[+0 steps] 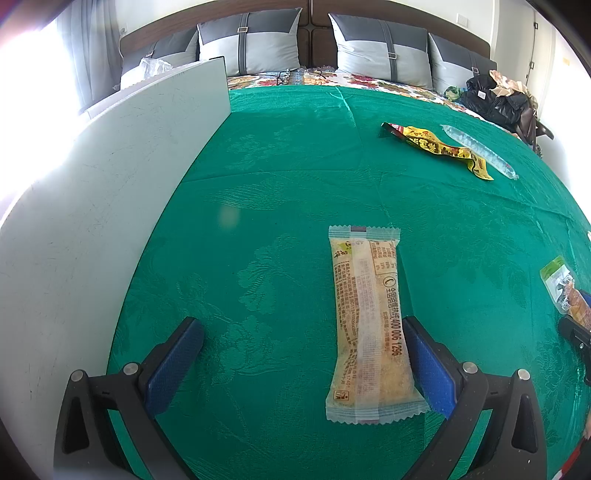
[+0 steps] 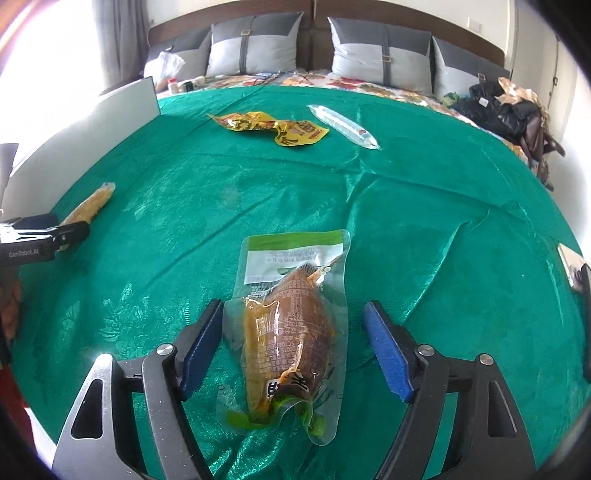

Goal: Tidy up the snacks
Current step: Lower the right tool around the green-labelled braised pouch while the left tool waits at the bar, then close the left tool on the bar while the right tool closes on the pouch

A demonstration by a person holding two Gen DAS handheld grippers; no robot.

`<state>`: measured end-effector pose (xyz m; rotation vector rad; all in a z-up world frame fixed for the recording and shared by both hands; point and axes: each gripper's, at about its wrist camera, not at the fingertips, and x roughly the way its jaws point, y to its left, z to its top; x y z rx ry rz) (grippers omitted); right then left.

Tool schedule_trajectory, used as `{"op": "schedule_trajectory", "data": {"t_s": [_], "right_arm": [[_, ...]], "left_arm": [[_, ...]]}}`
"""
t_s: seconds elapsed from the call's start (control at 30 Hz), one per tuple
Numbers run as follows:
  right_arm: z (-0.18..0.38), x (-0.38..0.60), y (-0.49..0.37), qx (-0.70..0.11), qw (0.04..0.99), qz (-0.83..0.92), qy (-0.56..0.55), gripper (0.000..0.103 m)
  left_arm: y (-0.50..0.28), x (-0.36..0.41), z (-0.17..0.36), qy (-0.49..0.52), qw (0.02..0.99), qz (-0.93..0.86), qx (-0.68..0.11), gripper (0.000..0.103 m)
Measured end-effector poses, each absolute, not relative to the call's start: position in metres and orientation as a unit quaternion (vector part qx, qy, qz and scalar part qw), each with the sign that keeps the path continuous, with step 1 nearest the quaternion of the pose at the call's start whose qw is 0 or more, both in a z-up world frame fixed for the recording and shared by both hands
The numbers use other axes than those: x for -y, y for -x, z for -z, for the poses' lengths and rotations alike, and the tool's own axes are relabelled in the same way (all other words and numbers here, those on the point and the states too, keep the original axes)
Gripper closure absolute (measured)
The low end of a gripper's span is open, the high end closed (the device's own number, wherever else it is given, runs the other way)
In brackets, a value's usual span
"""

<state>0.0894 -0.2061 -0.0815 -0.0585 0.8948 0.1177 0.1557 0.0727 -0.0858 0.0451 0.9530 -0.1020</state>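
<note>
Green satin tablecloth (image 2: pixel 424 192) fills both views. We hold the left gripper (image 1: pixel 303 354) wide open, empty, cake bar (image 1: pixel 369 325) lower centre; right gripper (image 2: pixel 295 343) likewise straddles the vacuum-packed snack (image 2: pixel 291 332). Slick film could slip when pinched.

Home bedroom: dark wooden headboard (image 2: pixel 314 22), grey two-tone strapped pillows (image 2: pixel 255 44), floral bedsheet (image 2: pixel 388 90), green patterned cloth spread (image 2: pixel 295 192) on the bed.
</note>
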Motion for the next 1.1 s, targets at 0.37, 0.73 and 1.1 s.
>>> {"op": "schedule_trajectory", "data": {"t_s": [0.37, 0.73, 1.1], "right_arm": [[0.0825, 0.2049, -0.0892, -0.433, 0.899, -0.061, 0.03, 0.019], [0.0824, 0.2049, -0.0889, -0.433, 0.899, -0.061, 0.03, 0.019], [0.0822, 0.2047, -0.0887, -0.432, 0.899, -0.062, 0.03, 0.019]], "left_arm": [[-0.1556, -0.0727, 0.0857, -0.022, 0.887, 0.049, -0.458, 0.0], [-0.1554, -0.0724, 0.0856, -0.022, 0.887, 0.049, -0.458, 0.0], [-0.1553, -0.0721, 0.0854, -0.022, 0.887, 0.049, -0.458, 0.0]]}}
